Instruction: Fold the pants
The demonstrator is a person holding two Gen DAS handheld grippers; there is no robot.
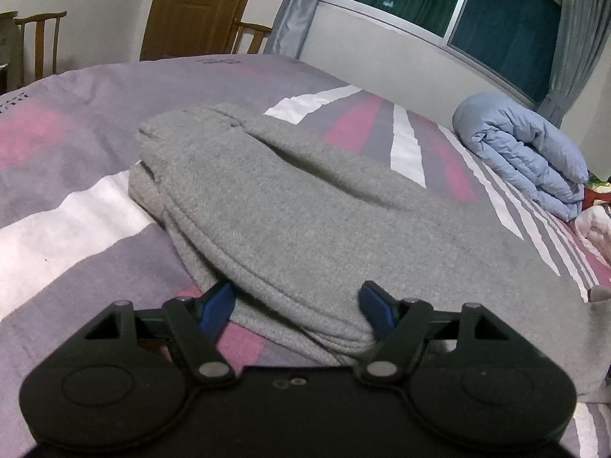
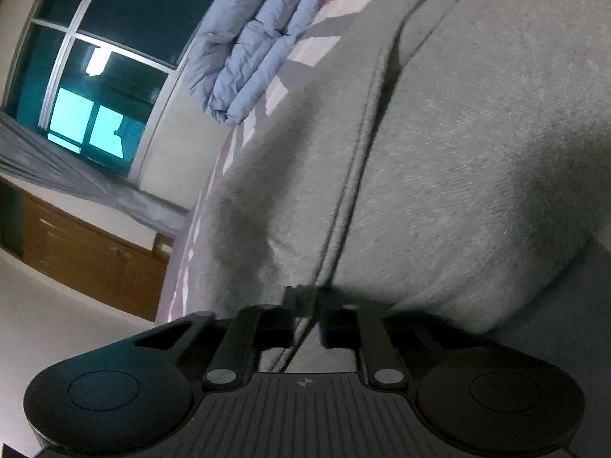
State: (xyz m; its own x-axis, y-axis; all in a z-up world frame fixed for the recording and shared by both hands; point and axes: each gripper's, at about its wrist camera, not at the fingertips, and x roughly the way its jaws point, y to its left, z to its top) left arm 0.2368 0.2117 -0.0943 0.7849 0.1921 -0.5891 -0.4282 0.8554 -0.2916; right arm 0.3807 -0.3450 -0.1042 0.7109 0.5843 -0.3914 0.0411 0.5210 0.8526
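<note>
the grey pants [image 1: 290,206] lay across the striped bedcover [image 1: 68,206], already doubled into a thick stack, with the folded end out toward 11 o'clock in the left wrist view and the near edge right under the tools. the left gripper [image 1: 296,307] stood released, its blue fingertips [image 1: 219,299] spread wide at 6 o'clock, straddling the layered near edge without pressing on it. the right gripper [image 2: 307,318] was clenched on the pants, its jaws drawn close together at 6 o'clock of its own view, pinching a seam ridge of the cloth; how many layers it held i could not tell. a folded blue quilt [image 1: 523,152] sat well apart at 2 o'clock.

as i judged it, the step was taking hold of the near edge for another fold. to do it well, the left should have slid low so its lower finger went beneath every layer, then closed level with the right grip, so both corners lifted together and the edges stayed aligned
</note>
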